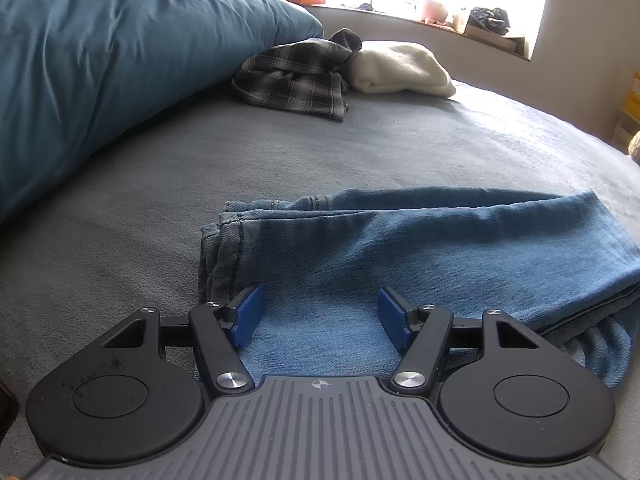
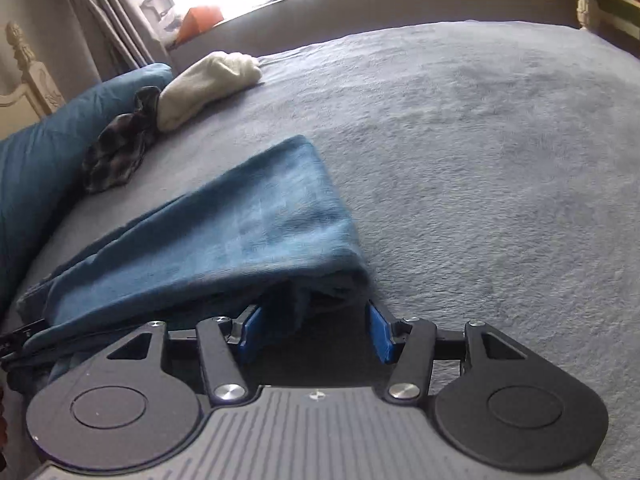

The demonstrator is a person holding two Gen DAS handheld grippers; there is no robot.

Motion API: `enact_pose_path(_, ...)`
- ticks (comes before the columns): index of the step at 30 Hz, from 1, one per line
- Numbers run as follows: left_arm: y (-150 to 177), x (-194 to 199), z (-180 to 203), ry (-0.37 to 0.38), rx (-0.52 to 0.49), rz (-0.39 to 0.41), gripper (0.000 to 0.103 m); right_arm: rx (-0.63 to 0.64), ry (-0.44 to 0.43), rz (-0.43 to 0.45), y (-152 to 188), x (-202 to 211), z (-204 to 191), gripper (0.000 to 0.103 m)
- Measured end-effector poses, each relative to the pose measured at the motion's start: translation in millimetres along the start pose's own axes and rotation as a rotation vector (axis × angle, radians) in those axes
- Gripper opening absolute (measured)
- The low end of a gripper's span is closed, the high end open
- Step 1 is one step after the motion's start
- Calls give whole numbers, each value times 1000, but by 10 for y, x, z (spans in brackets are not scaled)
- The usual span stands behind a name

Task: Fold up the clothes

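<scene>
A pair of blue jeans (image 1: 420, 248) lies folded on the grey bed cover (image 1: 140, 208), hems at the left end. My left gripper (image 1: 322, 314) is open, its blue pads (image 1: 248, 314) wide apart just over the near edge of the denim. In the right wrist view the jeans (image 2: 224, 232) show their folded end, layers stacked. My right gripper (image 2: 316, 330) is open with its pads (image 2: 378, 334) either side of the fold's near corner, not closed on it.
A crumpled plaid garment (image 1: 296, 76) and a cream folded cloth (image 1: 400, 68) lie at the far side of the bed. A large teal duvet (image 1: 100, 64) runs along the left. A window sill with clutter (image 1: 488, 24) is behind.
</scene>
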State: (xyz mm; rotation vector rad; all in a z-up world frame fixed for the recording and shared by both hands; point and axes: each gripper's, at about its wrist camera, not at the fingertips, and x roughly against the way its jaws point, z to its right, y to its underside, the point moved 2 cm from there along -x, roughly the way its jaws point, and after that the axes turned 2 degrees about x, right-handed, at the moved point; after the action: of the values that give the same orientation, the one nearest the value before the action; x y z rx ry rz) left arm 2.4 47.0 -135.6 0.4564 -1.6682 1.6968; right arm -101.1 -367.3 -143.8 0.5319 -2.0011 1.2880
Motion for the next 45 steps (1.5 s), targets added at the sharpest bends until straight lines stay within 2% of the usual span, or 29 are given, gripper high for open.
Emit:
enact_pose_path(6,10,1,-6,0,1,3,64,-28,-22,-11,5,-120,-12,56)
enact_pose_path(9,11,2,-6,1,2,3,64,-79,48,67,-43,-68,84,56)
enact_pose_path(12,16,0,-6,0,2,3,64,-210,-12,117,-87,-20,282,57)
enact_pose_path(13,17,0,-5,0,2,3,64,-217,-15,104,-90,-46,291,57)
enact_pose_path(15,18,0,0,-2,1,4,64,-154,23,76,-72,-125,205,57)
enact_pose_path(18,16,3,4,-2,-5,2,64,20,89,107,-34,-119,84,55)
enact_pose_path(29,16,-12,2,4,-17,-2,64,656,329,216,88,-84,-370,59)
enact_pose_path(32,16,-13,3,5,-16,-1,64,521,271,236,-30,23,-306,59)
enact_pose_path(34,15,-12,6,6,-17,-2,64,403,217,220,-119,31,-137,71)
enact_pose_path(38,17,-10,9,7,-19,-3,64,119,89,72,-214,-190,333,82)
enact_pose_path(39,18,-12,11,6,-19,-3,64,-5,31,33,-220,-246,483,86)
enact_pose_path(40,17,-14,11,5,-19,-4,64,-94,-23,34,-227,-230,589,89)
enact_pose_path(42,12,-17,4,7,-14,-6,64,-167,-79,17,-246,-160,645,90)
enact_pose_path(45,11,-14,1,6,-16,-5,64,-168,-59,-6,-232,-54,626,90)
